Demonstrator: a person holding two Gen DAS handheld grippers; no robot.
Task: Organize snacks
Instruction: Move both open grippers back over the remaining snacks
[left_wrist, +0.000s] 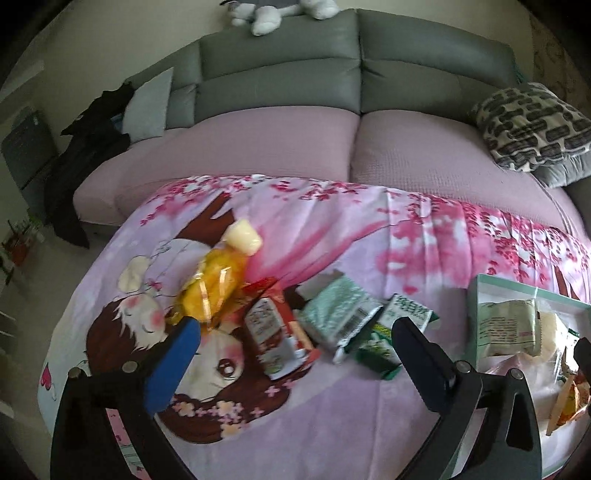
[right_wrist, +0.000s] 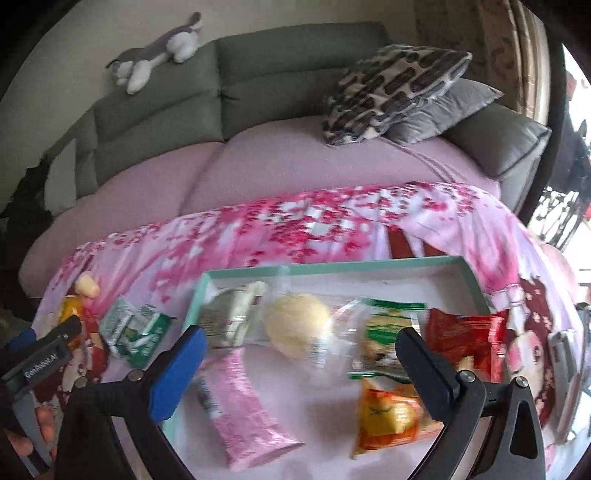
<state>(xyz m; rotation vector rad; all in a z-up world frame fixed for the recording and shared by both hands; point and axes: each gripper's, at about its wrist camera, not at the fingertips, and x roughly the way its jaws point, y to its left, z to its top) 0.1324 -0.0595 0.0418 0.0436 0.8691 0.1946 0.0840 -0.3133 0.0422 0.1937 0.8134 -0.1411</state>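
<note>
Teal-rimmed tray (right_wrist: 369, 264) on the floral cloth, several snack packets (right_wrist: 391, 417) inside it, loose snacks (left_wrist: 340, 314) just left of it, left gripper (left_wrist: 295, 332) and right gripper (right_wrist: 301, 350) both wide open, empty

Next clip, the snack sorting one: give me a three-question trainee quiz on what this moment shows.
1. True or false: the pink packet lies inside the tray.
2. Which lies outside the tray: A) round bun B) red packet C) yellow bottle?
3. Fill in: both the left hand-held gripper and the right hand-held gripper are ___ and hold nothing.

Key: 1 true; 2 C; 3 open.
</note>
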